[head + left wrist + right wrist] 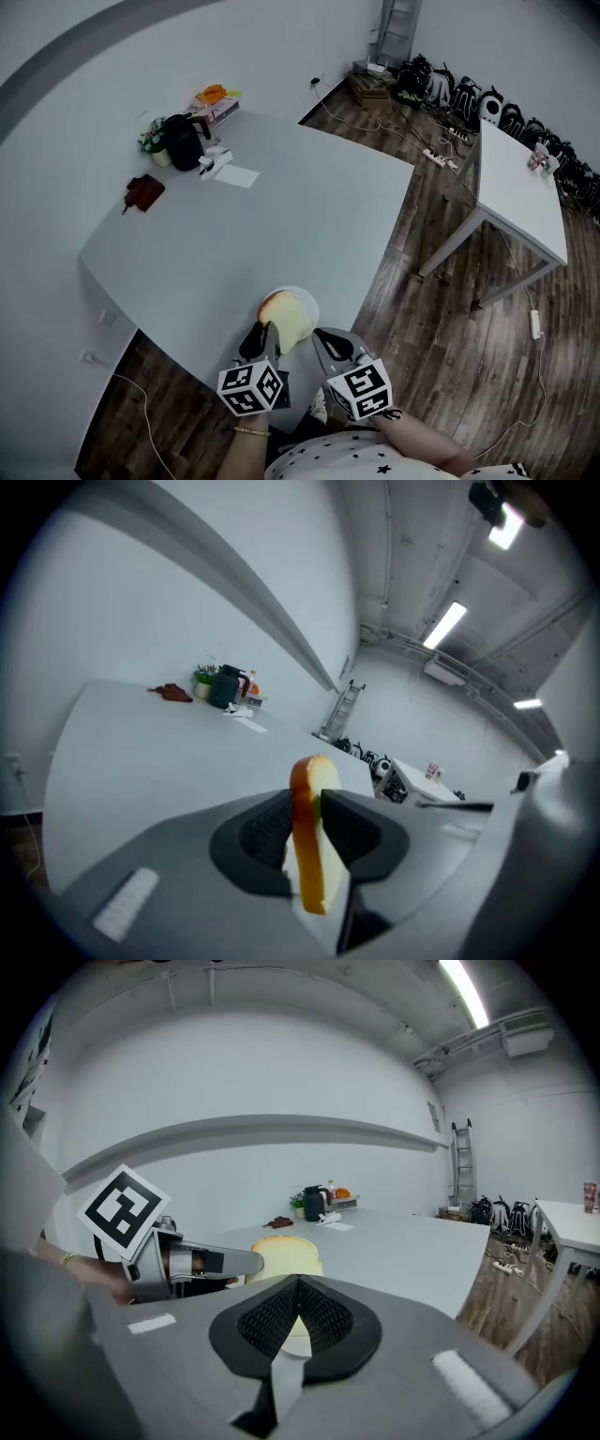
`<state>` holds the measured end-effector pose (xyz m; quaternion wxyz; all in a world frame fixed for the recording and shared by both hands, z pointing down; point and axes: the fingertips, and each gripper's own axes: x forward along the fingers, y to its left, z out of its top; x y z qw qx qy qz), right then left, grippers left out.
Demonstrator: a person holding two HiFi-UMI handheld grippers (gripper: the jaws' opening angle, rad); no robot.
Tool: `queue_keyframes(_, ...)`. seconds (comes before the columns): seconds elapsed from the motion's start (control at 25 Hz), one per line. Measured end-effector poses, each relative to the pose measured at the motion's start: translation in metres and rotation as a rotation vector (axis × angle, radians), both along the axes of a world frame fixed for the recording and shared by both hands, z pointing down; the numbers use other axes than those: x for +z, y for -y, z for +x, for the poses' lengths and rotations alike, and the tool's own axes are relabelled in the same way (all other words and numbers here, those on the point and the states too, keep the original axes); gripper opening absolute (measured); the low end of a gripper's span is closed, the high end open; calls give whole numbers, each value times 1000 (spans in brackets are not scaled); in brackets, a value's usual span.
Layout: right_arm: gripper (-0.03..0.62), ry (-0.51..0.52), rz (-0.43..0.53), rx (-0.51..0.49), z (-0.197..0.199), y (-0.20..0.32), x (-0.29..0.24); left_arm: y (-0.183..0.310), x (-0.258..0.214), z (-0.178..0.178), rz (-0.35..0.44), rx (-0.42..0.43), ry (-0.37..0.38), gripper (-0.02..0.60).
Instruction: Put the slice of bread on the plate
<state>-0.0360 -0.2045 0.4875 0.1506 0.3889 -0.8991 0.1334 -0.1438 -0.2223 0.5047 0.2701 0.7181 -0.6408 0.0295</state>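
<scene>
A slice of bread [291,321], pale with a brown crust, stands on edge between the pads of my left gripper [270,331], which is shut on it. In the left gripper view the slice of bread [310,829] rises upright between the two dark pads, just above the grey table [281,216]. A white plate [309,302] lies under and just beyond the slice, near the table's front edge. My right gripper [330,343] hovers close to the right of the bread, shut and empty. In the right gripper view the bread [286,1254] and the left gripper [202,1262] show just ahead of the right gripper [298,1303].
At the table's far left corner stand a black jug [184,141], a small plant [153,141], a brown object [144,192] and a sheet of paper [236,176]. A second white table [520,187] stands to the right on the wood floor, with bags and cables by the wall.
</scene>
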Motion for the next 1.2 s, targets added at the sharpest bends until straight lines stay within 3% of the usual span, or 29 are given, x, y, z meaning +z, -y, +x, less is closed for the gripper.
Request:
queue_keyframes(0.4,-2,-17,-69,5,-14,24,27,46,52,-16,-117,-11,-49,104)
queue_keyframes(0.48,-2,-22,-83,1,-14,22,31,46,62,-22,-146,-25,-17,110)
queue_keyframes(0.68,-2,-34,-99,-7,-16,23,38,43,84,-36,-209,-62,143,123)
queue_keyframes(0.8,-2,-35,-99,-12,-17,22,40,36,91,-42,-226,-92,180,123)
queue_keyframes(1.0,-2,-30,-88,-27,-18,17,36,25,80,-37,-210,-103,146,119)
queue_keyframes(1.2,-2,-22,-67,-44,-22,11,29,2,56,-22,-178,-102,103,29)
